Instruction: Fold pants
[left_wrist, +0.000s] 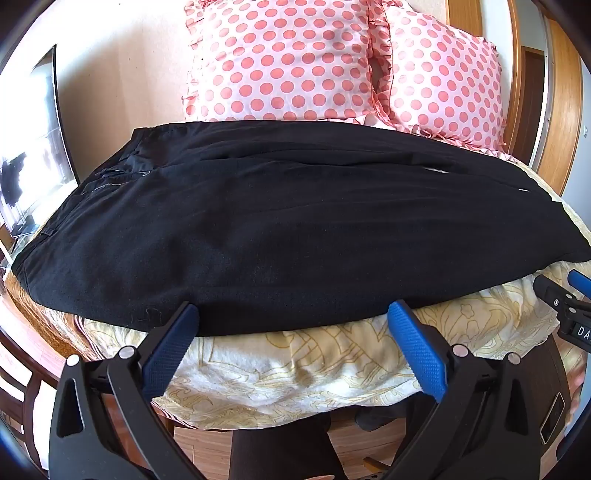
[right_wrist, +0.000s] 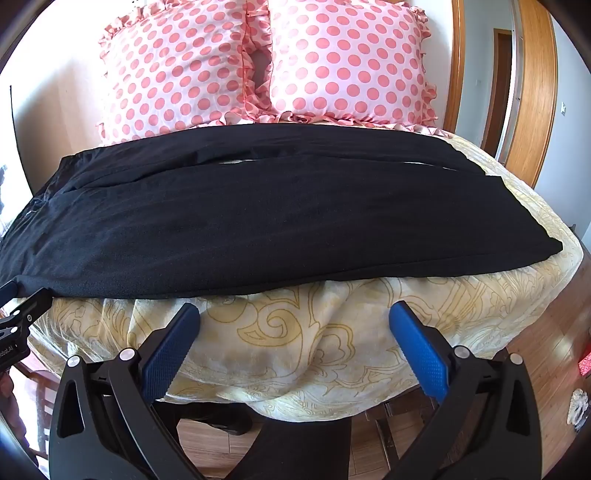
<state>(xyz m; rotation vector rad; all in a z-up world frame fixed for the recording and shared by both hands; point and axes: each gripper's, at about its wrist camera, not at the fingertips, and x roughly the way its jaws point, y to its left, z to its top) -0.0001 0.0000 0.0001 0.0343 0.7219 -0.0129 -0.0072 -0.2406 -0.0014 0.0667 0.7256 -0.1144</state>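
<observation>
Black pants (left_wrist: 258, 221) lie spread flat across the bed, waistband at the left, leg ends at the right, the two legs side by side with a thin gap between them. In the right wrist view the same pants (right_wrist: 258, 218) fill the middle. My left gripper (left_wrist: 293, 314) stands open at the near edge of the pants, its blue pads (left_wrist: 173, 347) wide apart with nothing between them. My right gripper (right_wrist: 295, 314) is also open, over the bedcover just short of the pants' near edge. The right gripper's tip shows at the right edge of the left wrist view.
A cream bedcover with a yellow pattern (right_wrist: 295, 332) covers the bed (left_wrist: 332, 362). Two pink polka-dot pillows (left_wrist: 280, 59) (right_wrist: 347, 62) lean at the far side. A wooden door frame (right_wrist: 535, 85) stands at the right, wooden floor (right_wrist: 554, 332) below.
</observation>
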